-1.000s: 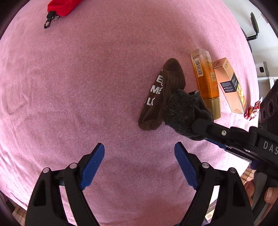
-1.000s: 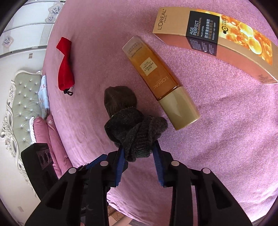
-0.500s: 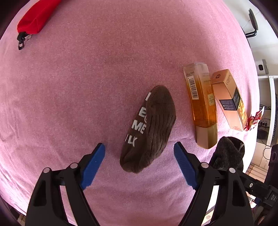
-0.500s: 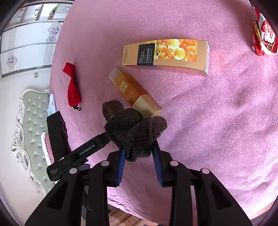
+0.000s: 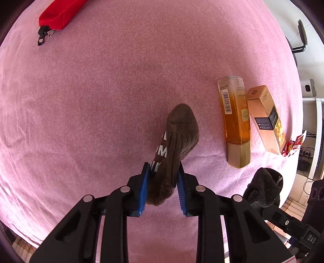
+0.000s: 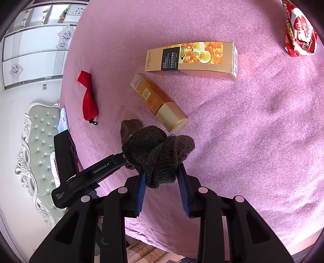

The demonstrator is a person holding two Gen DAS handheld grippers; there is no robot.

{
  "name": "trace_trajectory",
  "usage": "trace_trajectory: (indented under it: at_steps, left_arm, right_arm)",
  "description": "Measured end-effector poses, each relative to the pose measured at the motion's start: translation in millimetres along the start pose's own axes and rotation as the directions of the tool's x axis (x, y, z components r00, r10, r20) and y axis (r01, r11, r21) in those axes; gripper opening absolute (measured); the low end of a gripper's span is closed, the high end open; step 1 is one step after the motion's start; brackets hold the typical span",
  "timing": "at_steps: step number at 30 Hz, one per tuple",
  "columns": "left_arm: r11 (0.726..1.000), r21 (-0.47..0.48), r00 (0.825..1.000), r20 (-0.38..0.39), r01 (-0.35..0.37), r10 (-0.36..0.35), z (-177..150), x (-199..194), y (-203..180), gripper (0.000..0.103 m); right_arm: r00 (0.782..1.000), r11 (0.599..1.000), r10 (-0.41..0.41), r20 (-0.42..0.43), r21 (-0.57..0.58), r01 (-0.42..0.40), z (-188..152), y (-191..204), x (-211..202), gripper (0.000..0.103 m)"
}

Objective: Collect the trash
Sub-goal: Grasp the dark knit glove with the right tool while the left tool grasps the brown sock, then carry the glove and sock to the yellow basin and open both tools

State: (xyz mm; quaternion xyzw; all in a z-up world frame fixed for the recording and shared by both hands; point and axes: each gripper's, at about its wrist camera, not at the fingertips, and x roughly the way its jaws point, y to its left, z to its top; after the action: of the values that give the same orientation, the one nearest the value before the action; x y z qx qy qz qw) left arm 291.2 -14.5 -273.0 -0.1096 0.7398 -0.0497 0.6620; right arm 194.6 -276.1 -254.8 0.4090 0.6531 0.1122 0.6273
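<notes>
A brown sock point(image 5: 180, 129) with white lettering lies on the pink bedspread point(image 5: 101, 91). My left gripper point(image 5: 163, 170) points down at it, and its jaws are closing with the blue pads pressing the sock's near end from both sides. My right gripper point(image 6: 161, 170) is shut on a bunched dark grey sock point(image 6: 158, 147) and holds it above the cover. In the left wrist view that grey sock point(image 5: 263, 188) hangs at the lower right. Just behind it in the right wrist view, the brown sock's toe point(image 6: 129, 126) shows.
An amber bottle point(image 5: 236, 121) and a gold carton point(image 5: 265, 119) lie side by side right of the brown sock. A red snack wrapper point(image 5: 293, 144) sits near the bed's right edge. A red zip pouch point(image 5: 58, 12) lies far left. A padded headboard point(image 6: 38, 141) stands beyond.
My left gripper moved over the brown sock and its wide jaws came together on it. My right gripper lifted the grey sock off the brown one and drew it back to the right.
</notes>
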Motion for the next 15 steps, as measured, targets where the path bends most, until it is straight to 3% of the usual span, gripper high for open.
trace_trajectory:
  at_steps: [5, 15]
  left_arm:
    - [0.998, 0.02, 0.998, 0.018, 0.057, -0.057, -27, -18, -5, 0.025]
    - [0.982, 0.073, 0.984, 0.009, 0.176, -0.177, -126, -37, -16, 0.02]
  right_arm:
    - [1.0, 1.0, 0.001, 0.022, -0.008, -0.001, -19, -2, -14, 0.03]
    - [0.994, 1.0, 0.004, 0.105, 0.021, -0.006, -74, -20, -49, 0.03]
